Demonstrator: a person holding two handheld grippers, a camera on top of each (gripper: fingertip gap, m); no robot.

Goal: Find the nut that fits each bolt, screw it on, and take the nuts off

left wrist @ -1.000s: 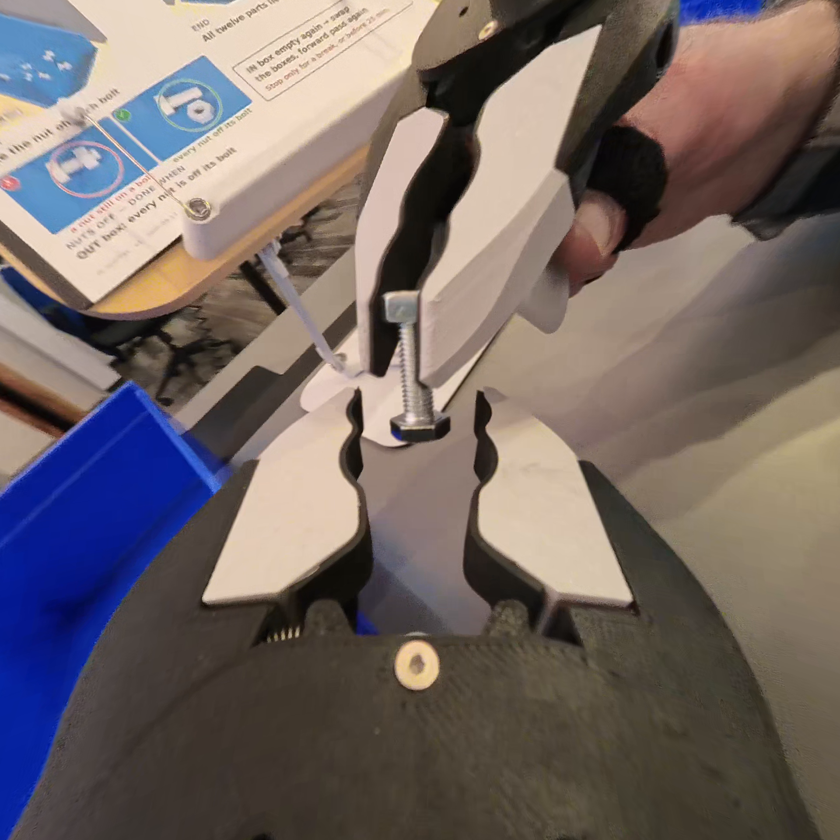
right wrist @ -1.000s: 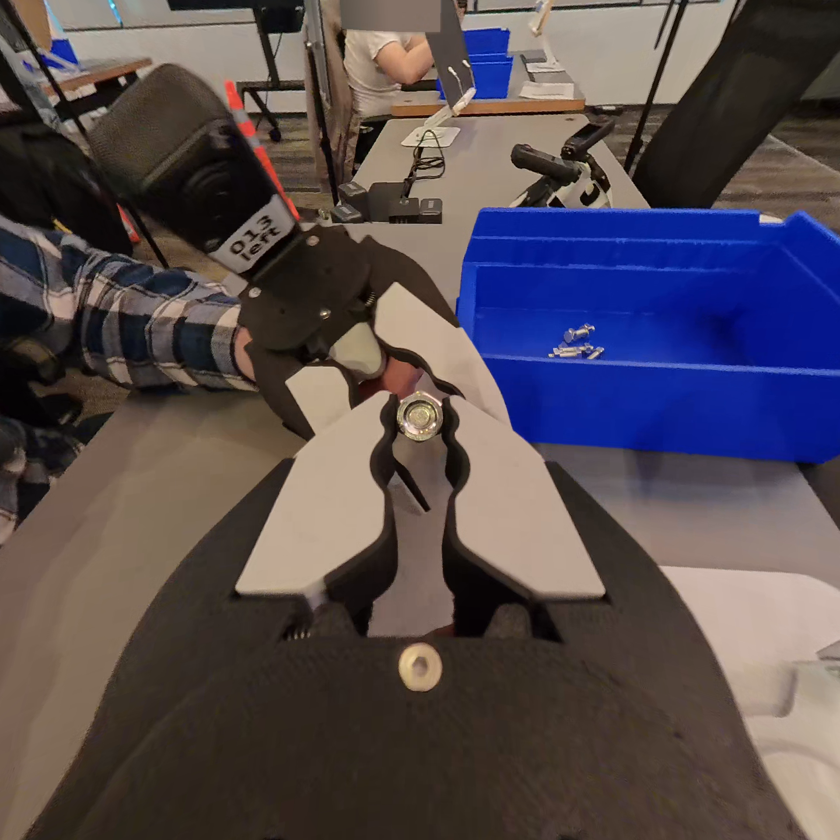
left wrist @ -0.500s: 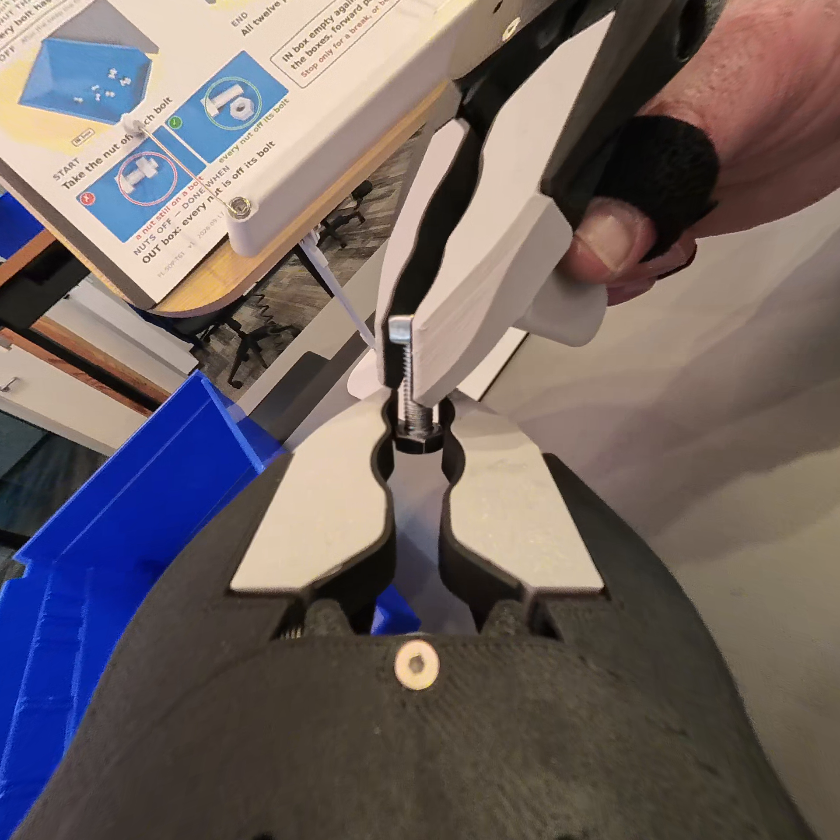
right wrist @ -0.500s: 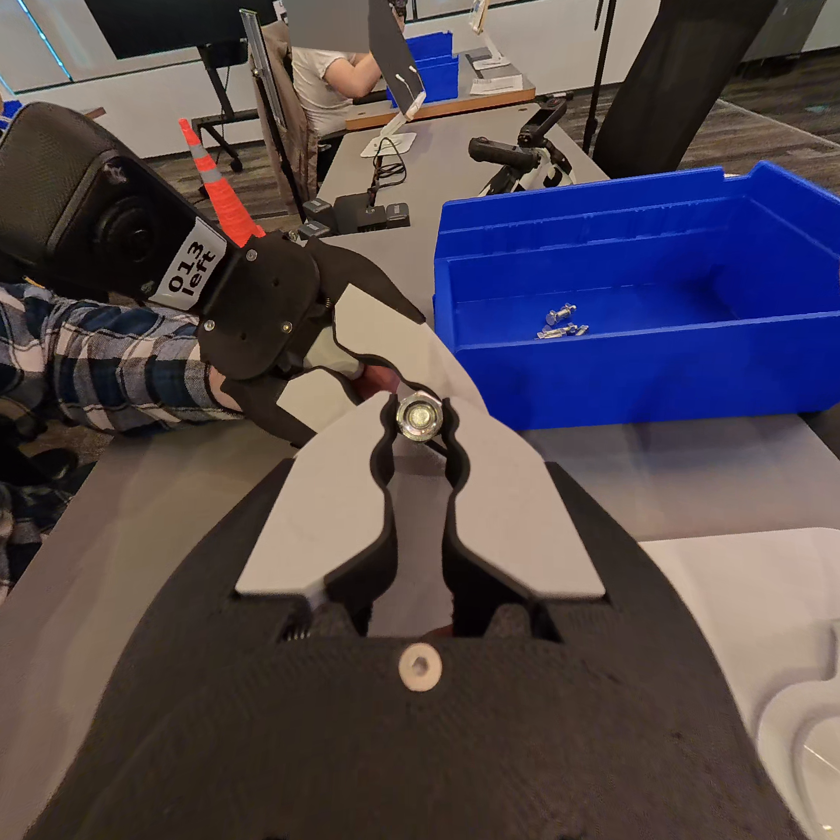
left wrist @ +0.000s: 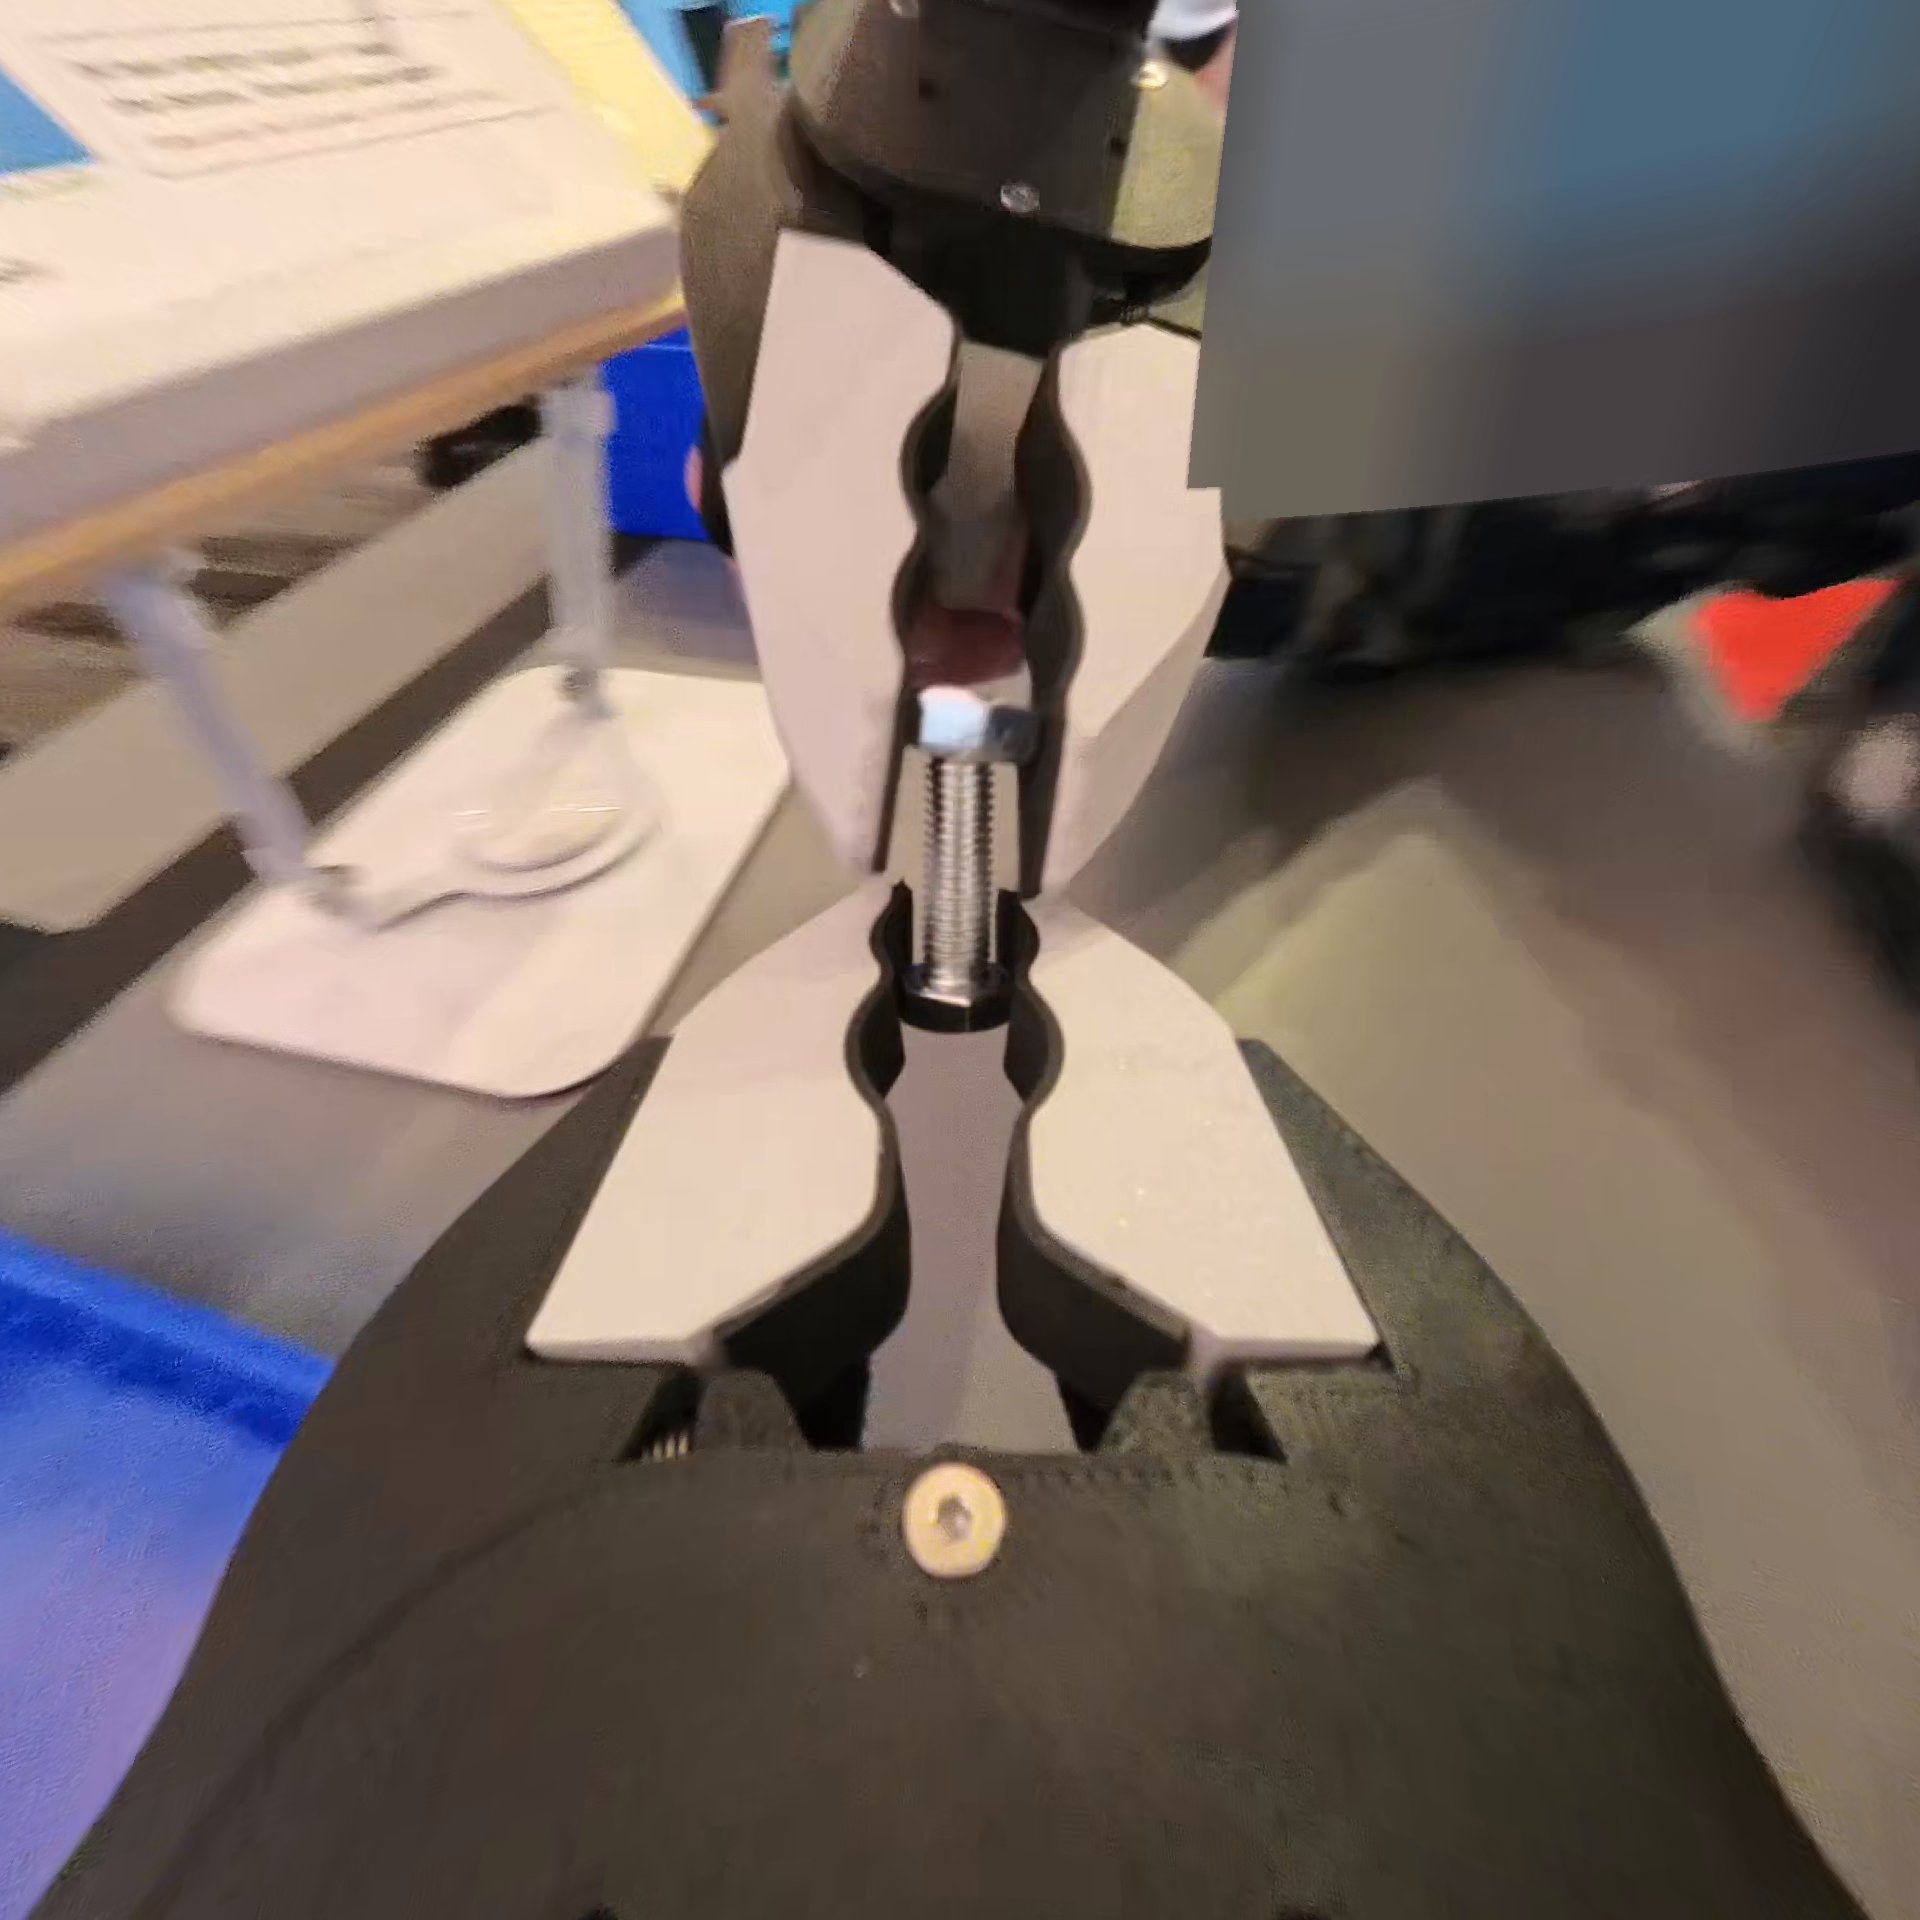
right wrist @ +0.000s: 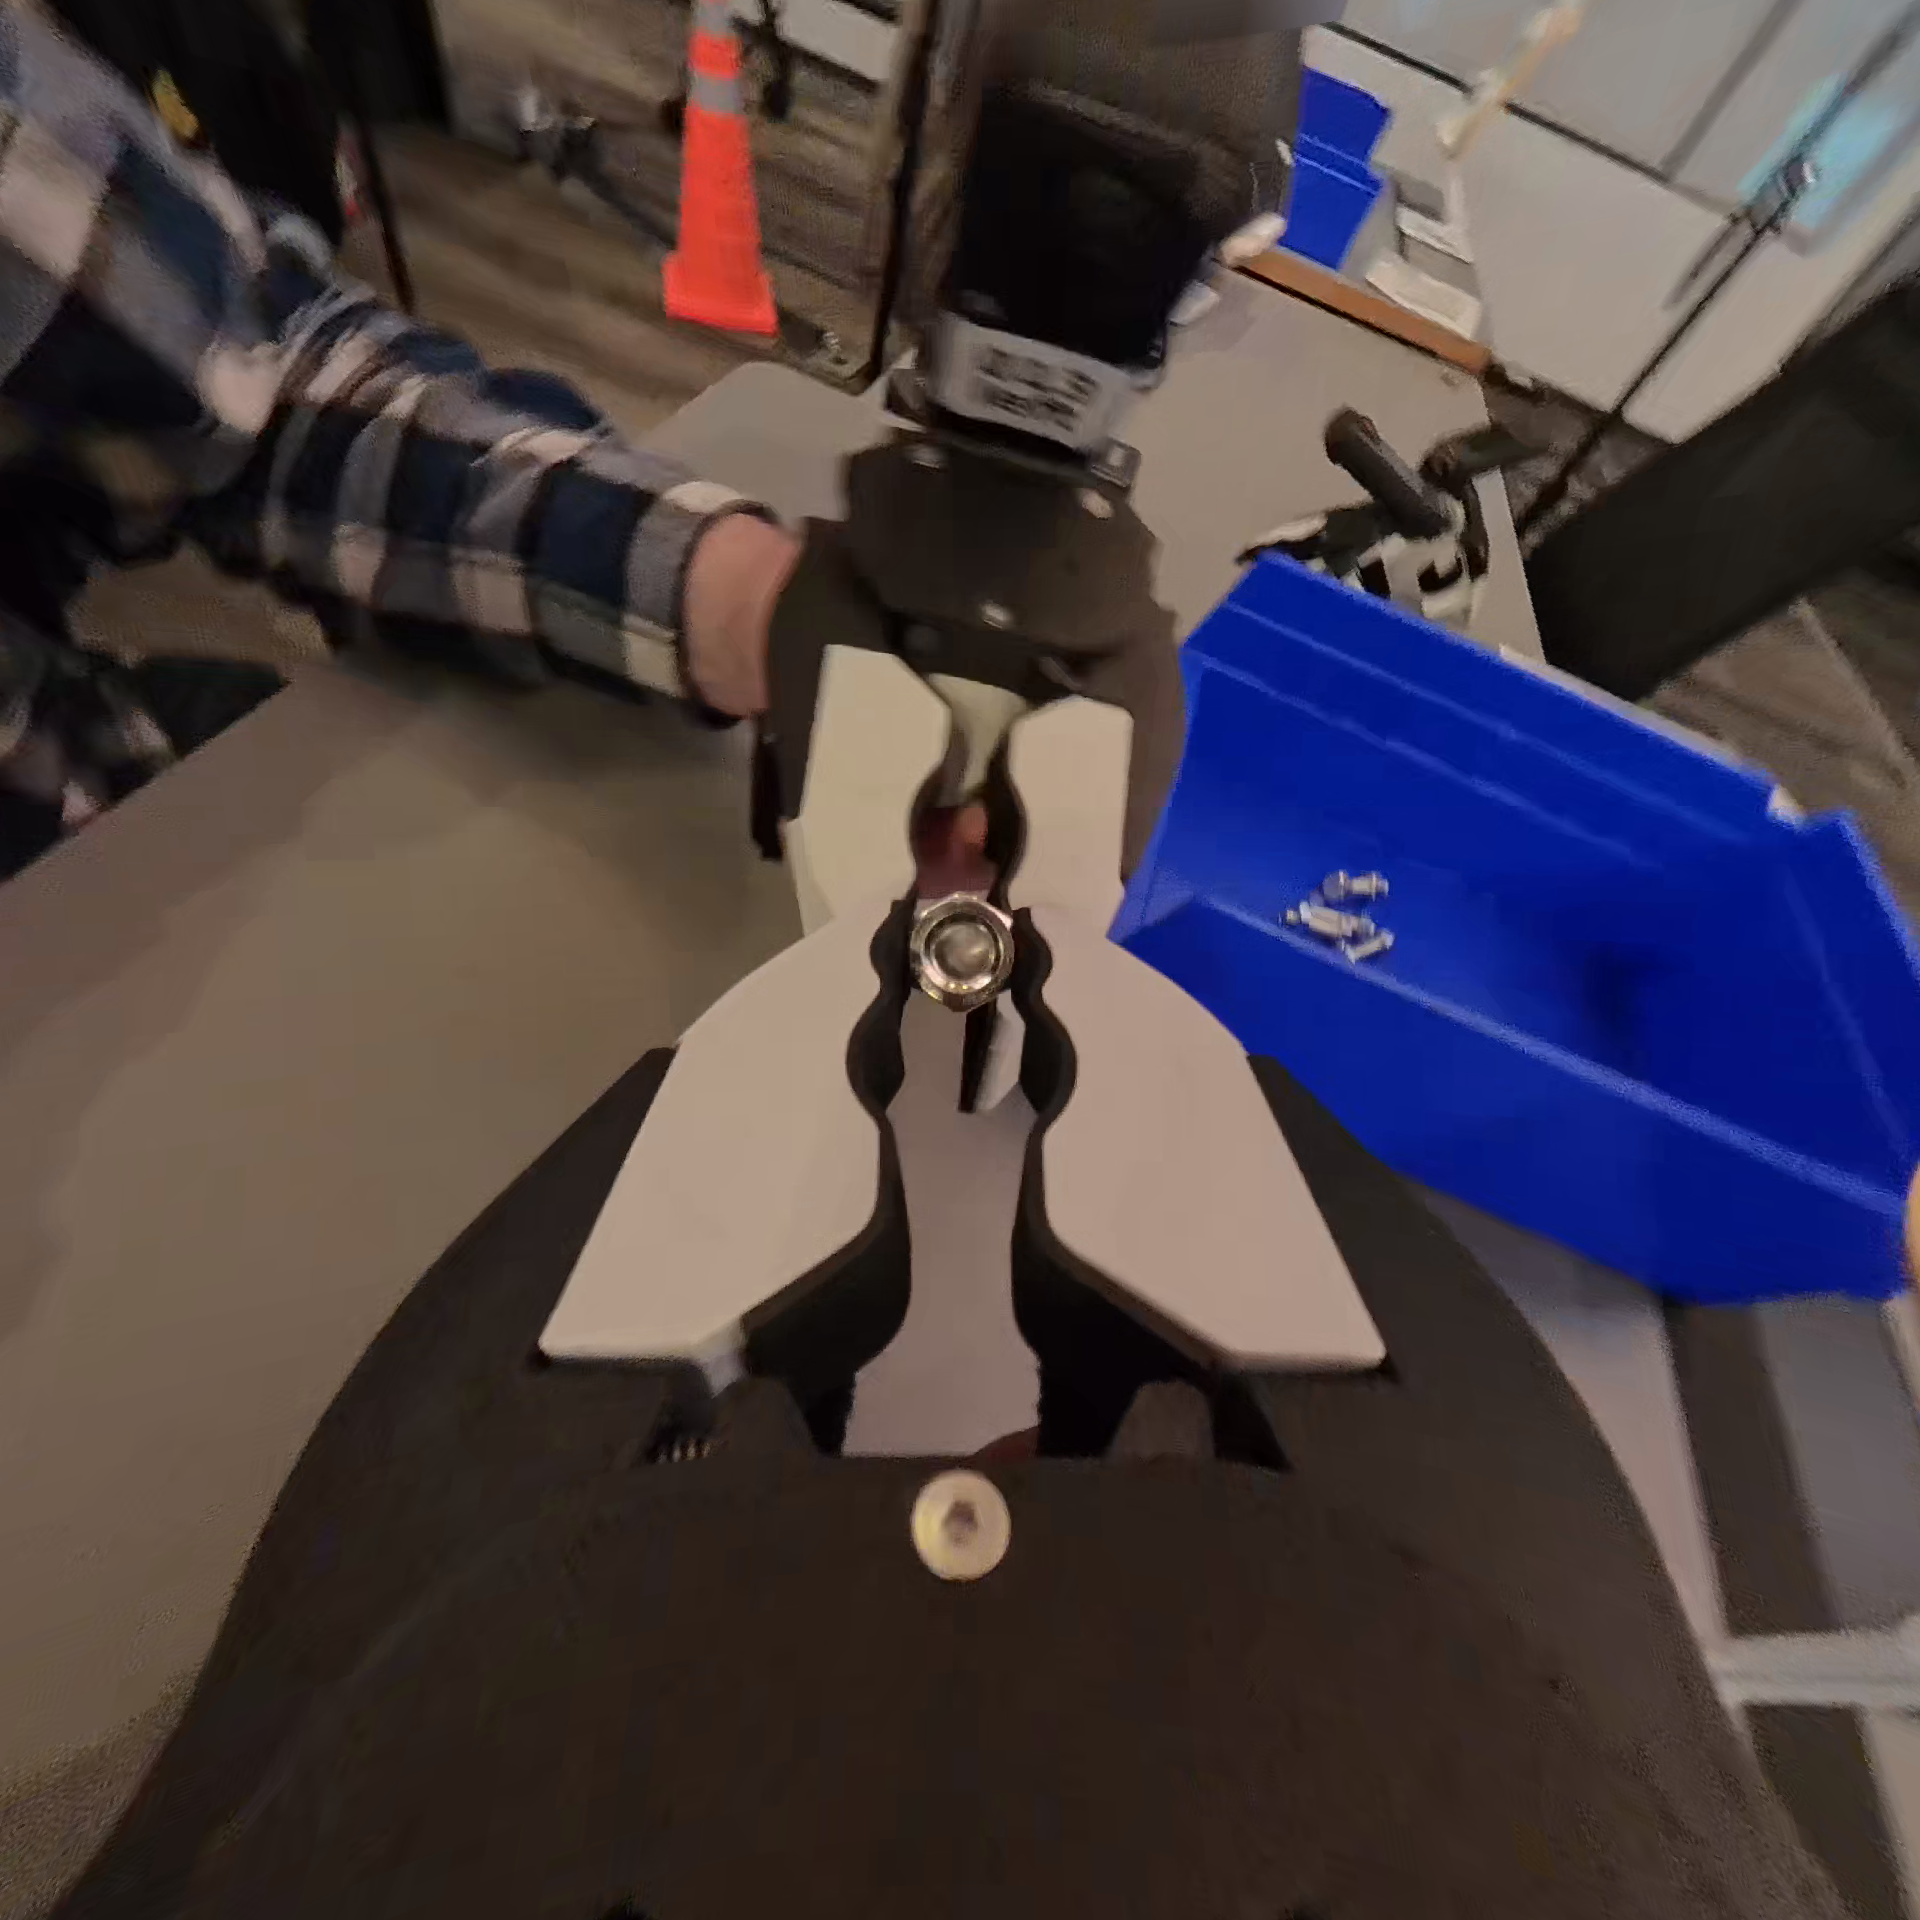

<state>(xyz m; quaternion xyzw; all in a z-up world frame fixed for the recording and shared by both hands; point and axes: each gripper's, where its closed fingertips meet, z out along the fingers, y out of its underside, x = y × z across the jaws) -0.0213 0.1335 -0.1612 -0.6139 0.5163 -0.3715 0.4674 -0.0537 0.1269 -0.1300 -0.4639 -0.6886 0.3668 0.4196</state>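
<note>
Fingertips of my left gripper (left wrist: pixel 953 997) are clenched on a dark hex nut (left wrist: pixel 952 1003), its flats seated in the notch between the two pale pads, both pressing on it. My right gripper (right wrist: pixel 958 961) faces it head-on and grasps the bolt (left wrist: pixel 961 862) by its silver hex head (left wrist: pixel 977 725), which sits wedged between its black inner pad faces.

Seen from the left wrist, the bolt stands between the two tools: bright steel, threaded along the whole shank, head at the far end, and its near end entering the nut. From the right wrist I see it end-on (a shiny hexagon with a round domed centre), pinched at my fingertips, with the left gripper's pale fingers (right wrist: pixel 1070 790) meeting it from beyond.

Both tools hang above the grey table (right wrist: pixel 364 935). A plaid sleeve (right wrist: pixel 468 551) leads to the hand on the left gripper. To the right stands a blue bin (right wrist: pixel 1558 1091) holding a small cluster of silver bolts (right wrist: pixel 1340 914). Farther off is an orange cone (right wrist: pixel 717 197); in the left wrist view, a white stand base (left wrist: pixel 468 883) carries a tilted instruction board (left wrist: pixel 260 208).
</note>
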